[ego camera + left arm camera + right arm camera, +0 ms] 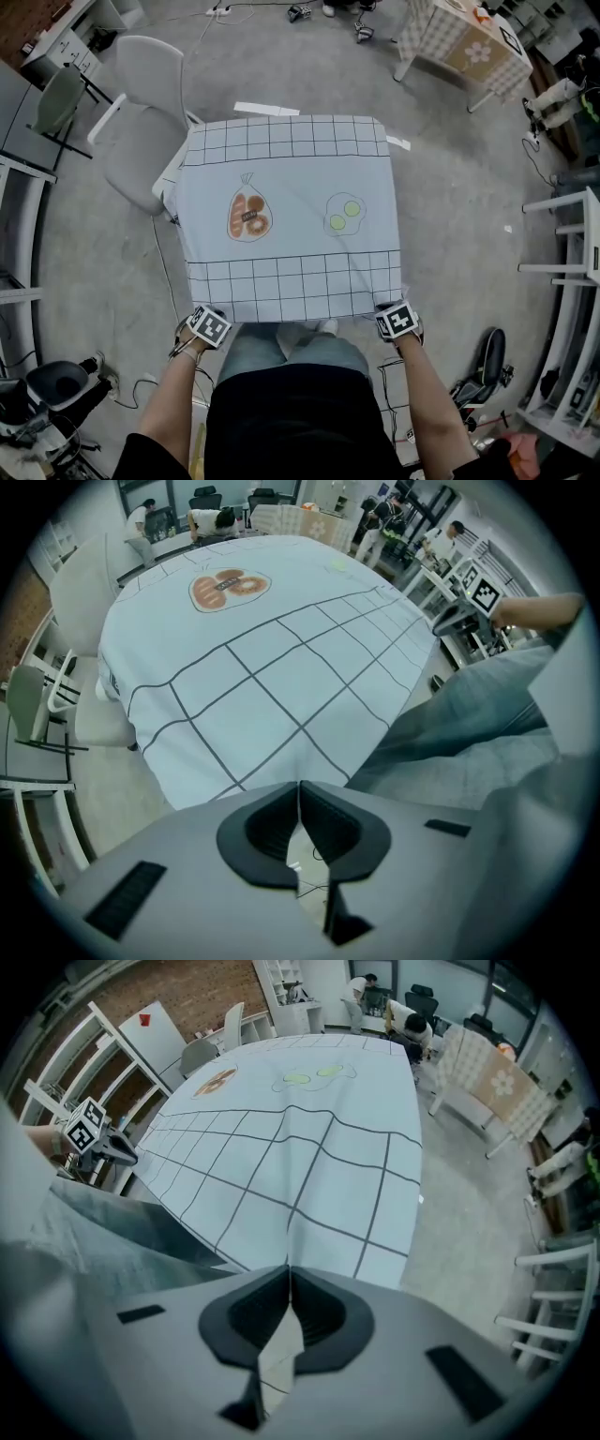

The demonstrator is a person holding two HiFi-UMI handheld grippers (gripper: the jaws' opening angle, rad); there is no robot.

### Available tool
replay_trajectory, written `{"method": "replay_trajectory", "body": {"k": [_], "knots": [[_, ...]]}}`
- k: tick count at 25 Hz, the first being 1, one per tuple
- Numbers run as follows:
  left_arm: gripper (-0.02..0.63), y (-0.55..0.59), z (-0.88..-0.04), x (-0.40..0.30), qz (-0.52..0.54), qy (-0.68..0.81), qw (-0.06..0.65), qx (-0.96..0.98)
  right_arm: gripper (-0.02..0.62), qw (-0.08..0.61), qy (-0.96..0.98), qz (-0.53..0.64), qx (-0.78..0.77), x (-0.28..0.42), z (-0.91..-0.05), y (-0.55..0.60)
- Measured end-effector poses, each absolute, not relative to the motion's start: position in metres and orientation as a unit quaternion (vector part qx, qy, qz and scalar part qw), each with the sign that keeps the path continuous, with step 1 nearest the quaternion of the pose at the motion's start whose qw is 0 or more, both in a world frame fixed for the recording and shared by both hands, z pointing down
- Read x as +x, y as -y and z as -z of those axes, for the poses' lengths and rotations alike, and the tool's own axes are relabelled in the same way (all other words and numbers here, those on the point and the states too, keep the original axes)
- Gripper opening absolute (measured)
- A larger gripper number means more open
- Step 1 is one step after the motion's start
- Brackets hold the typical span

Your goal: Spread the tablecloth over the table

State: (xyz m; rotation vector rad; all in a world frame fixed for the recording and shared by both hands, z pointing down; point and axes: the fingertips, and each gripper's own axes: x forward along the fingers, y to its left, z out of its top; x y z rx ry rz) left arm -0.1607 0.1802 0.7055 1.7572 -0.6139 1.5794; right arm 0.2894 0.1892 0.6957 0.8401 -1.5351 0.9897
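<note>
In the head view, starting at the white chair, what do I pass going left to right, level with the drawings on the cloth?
From the white chair → bread drawing on the tablecloth → fried-egg drawing → white rack.

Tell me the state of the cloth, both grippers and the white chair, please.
tablecloth: spread out flat, near corners held
left gripper: jaws shut on the tablecloth's corner
right gripper: jaws shut on the tablecloth's corner
white chair: upright, nobody on it
</note>
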Motion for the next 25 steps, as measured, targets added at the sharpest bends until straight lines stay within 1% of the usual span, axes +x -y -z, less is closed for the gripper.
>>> {"method": "replay_trajectory", "body": {"k": [3, 8, 12, 14, 19, 25], "knots": [[0.018, -0.18, -0.703, -0.163, -0.601, 0.253, 0.338, 0.679, 0.021, 0.538, 0.65, -0.393, 0.366, 0.289, -0.694, -0.188], [0.028, -0.16, -0.694, -0.18, -0.567, 0.316, 0.334, 0.684, 0.072, 0.518, 0.662, -0.368, 0.396, 0.286, -0.685, -0.175], [0.066, -0.126, -0.685, -0.206, -0.534, 0.378, 0.332, 0.68, 0.093, 0.496, 0.677, -0.36, 0.407, 0.27, -0.675, -0.162], [0.084, -0.101, -0.68, -0.22, -0.513, 0.41, 0.324, 0.681, 0.099, 0.485, 0.685, -0.358, 0.408, 0.255, -0.67, -0.156], [0.084, -0.03, -0.66, -0.266, -0.465, 0.491, 0.328, 0.659, 0.099, 0.486, 0.691, -0.35, 0.404, 0.223, -0.657, -0.147], [0.084, 0.043, -0.671, -0.311, -0.471, 0.508, 0.305, 0.653, 0.1, 0.496, 0.689, -0.348, 0.397, 0.187, -0.647, -0.137]]}}
